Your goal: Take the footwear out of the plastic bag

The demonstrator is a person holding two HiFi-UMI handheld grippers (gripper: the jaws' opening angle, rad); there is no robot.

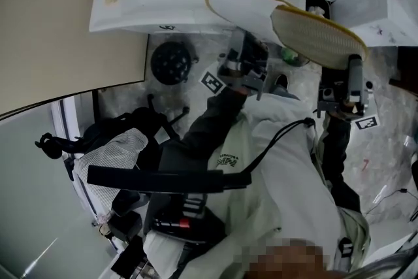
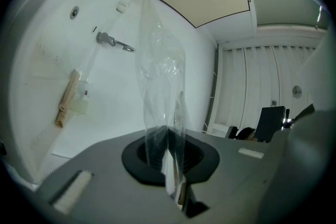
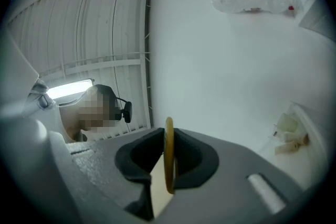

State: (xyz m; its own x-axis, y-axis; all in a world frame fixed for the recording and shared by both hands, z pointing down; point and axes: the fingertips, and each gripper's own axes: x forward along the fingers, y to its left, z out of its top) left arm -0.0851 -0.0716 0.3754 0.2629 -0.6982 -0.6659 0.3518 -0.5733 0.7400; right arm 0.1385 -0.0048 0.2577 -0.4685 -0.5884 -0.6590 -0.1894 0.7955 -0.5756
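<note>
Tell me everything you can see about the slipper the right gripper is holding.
The slipper is thin and flat, cream with a fine ribbed weave and yellow trim round its edge; it looks like a light disposable kind. The right gripper is shut on its rim and holds it in the air. In the right gripper view it stands edge-on between the jaws. Its far end meets a second slipper with the same trim; whether they touch is unclear.
</note>
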